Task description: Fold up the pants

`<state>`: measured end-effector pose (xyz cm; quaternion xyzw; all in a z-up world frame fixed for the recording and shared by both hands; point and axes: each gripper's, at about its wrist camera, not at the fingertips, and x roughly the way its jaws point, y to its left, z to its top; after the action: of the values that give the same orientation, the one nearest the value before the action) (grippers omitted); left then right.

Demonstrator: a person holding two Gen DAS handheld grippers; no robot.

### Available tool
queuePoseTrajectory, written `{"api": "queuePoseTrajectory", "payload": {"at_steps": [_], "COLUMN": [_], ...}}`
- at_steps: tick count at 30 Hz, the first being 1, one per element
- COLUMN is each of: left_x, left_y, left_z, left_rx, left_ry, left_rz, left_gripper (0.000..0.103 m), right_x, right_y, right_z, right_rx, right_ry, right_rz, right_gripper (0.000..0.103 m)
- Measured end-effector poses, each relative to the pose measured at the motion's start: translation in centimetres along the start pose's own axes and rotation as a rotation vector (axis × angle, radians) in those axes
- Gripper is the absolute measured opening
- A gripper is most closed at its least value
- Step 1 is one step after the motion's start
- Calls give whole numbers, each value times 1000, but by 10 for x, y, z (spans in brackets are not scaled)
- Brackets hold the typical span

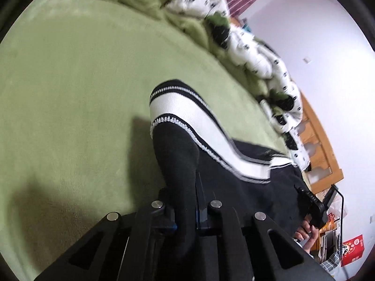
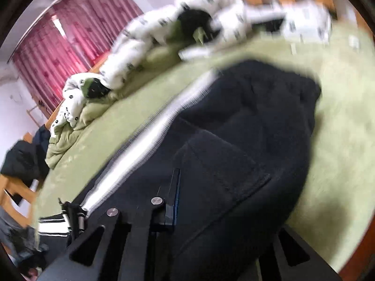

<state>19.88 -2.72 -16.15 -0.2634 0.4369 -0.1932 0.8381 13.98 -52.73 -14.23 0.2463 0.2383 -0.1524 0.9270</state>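
While no writing reads clearly, the pants (image 1: pixel 187 126) lie on the green bed (image 1: pixel 70 93); the left gripper (image 1: pixel 185 187) pinches them in its jaws, and the right gripper (image 2: pixel 211 199), half buried, probably does too.

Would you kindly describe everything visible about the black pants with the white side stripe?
The black pants with a white side stripe look like soft knit fabric, with thin black lines edging the stripe and a sewn pocket. They lie partly bunched on the green bed cover. The left gripper pinches a lifted fold of black fabric. The right gripper is draped by the cloth, which hides one finger; its grip cannot be told.
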Motion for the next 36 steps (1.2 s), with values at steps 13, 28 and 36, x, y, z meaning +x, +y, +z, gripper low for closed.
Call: {"api": "queuePoseTrajectory", "payload": {"at_steps": [13,28,36], "left_x": [-142,-144,-161], "left_y": [77,137,88], "left_z": [52,1,-20], "left_rx": [-62,-60,1], "left_ry": [-195,-103,-165], "left_rz": [114,464,453], "left_gripper": [9,56,62], "right_x": [-52,-90,-90], "right_y": [168,137,56], "right_z": [-11,-137,-133], "right_rx": [-173,-422,-275], "right_ry": [22,174,141], "right_rz": [284,298,161], "right_gripper": [14,50,55]}}
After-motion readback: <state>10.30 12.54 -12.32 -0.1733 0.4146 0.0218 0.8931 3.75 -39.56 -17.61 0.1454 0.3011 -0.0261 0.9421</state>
